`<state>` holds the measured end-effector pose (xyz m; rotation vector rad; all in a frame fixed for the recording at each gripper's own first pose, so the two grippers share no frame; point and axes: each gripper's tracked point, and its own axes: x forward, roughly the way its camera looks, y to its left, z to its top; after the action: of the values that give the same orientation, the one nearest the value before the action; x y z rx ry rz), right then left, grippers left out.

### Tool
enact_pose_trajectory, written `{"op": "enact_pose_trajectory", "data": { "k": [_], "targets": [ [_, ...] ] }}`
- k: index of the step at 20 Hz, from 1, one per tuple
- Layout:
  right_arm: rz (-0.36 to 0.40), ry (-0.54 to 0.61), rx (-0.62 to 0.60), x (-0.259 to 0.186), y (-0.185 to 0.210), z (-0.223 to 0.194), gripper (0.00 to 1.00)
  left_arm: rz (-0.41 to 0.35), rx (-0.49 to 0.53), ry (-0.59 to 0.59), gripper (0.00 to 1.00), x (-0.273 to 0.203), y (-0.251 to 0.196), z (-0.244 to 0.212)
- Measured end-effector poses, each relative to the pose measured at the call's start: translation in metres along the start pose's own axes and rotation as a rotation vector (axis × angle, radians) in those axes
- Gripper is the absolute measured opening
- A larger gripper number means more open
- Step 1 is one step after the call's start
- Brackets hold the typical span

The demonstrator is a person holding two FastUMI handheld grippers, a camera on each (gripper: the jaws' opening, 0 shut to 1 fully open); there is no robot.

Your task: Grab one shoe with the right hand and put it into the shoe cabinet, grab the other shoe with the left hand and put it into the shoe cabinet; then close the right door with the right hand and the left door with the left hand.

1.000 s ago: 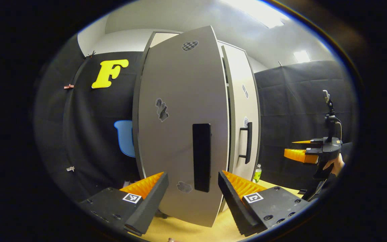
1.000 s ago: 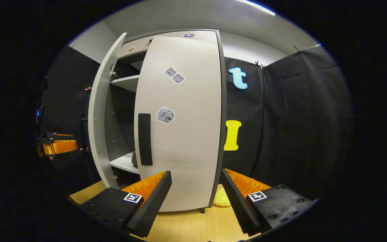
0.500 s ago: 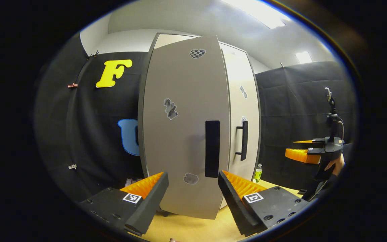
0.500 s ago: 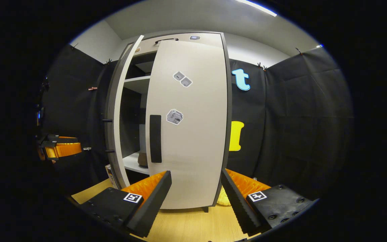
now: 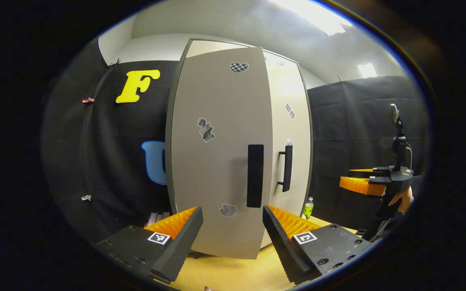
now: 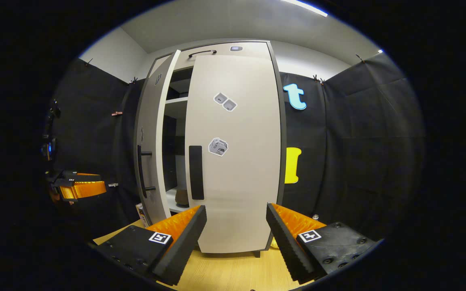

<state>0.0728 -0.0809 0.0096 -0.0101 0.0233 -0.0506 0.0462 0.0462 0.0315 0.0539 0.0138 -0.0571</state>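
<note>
The tall grey shoe cabinet stands ahead. In the left gripper view its left door, with a black handle, fronts my open left gripper, apart from it. The right door lies beyond. In the right gripper view the right door looks nearly flush with the cabinet. The left door stands ajar. Through the gap I see shelves and a brown shoe on the lower one. My right gripper is open and holds nothing.
Each gripper shows far off in the other's view: the right one, held by a hand, and the left one. A green bottle stands by the cabinet's right side. The cabinet rests on a light wooden surface.
Both doors have swung further toward the cabinet, and the gap between them has narrowed. Both grippers stay open and have drawn back slightly.
</note>
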Motion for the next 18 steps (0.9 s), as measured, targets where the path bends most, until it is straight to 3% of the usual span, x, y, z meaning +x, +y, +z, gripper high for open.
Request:
{"op": "enact_pose_trajectory", "data": {
  "k": [18],
  "targets": [
    [0.075,-0.038,-0.01,0.003,0.013,0.011,0.98,-0.021,0.005,0.004,0.92,0.001,-0.016,-0.001]
  ]
}}
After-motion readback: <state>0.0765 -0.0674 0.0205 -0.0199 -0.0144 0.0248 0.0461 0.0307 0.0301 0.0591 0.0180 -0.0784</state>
